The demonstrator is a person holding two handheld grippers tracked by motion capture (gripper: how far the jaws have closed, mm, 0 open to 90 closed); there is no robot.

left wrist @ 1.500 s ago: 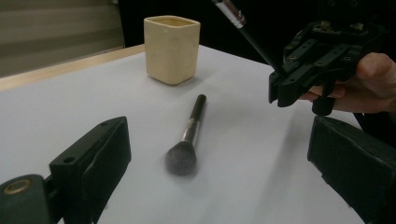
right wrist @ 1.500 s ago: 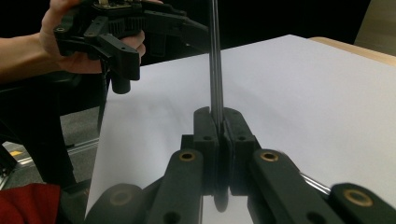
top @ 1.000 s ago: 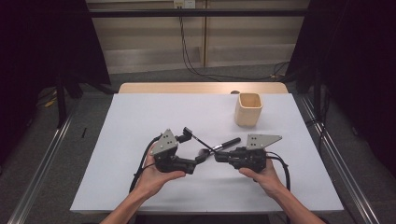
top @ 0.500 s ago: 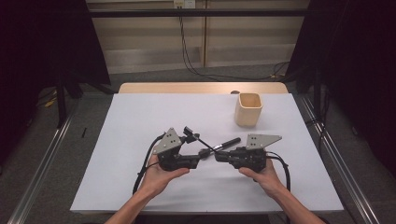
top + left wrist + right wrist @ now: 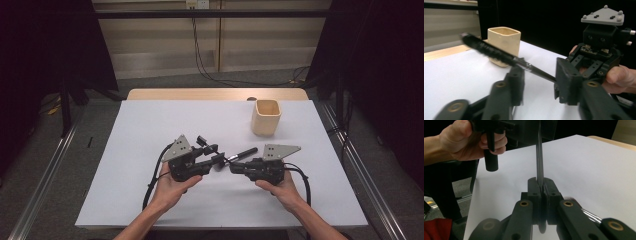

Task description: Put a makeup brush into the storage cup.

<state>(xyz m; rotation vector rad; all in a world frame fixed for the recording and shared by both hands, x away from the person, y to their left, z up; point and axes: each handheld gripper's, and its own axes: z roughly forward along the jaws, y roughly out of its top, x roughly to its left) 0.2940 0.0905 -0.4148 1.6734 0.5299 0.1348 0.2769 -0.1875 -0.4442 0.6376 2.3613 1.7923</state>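
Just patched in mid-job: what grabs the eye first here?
A black brush is bridged between the two grippers above the white table, near its front edge. The right gripper clamps its thin handle, while the left gripper fingers have just been closing around it. A beige cup stands behind, to the right.

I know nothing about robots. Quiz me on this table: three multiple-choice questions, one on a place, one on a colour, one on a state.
1. Where does the cup stand on the table?
A. near left corner
B. far right part
C. dead centre

2. What colour is the cup?
A. beige
B. red
C. blue

3. How are the right tongs?
A. wide open and empty
B. shut on the cup
C. shut on the brush

Answers: 1 B, it stands beyond the right hand in the high view. 2 A, its walls are pale beige. 3 C, the pads pinch the thin dark shaft.
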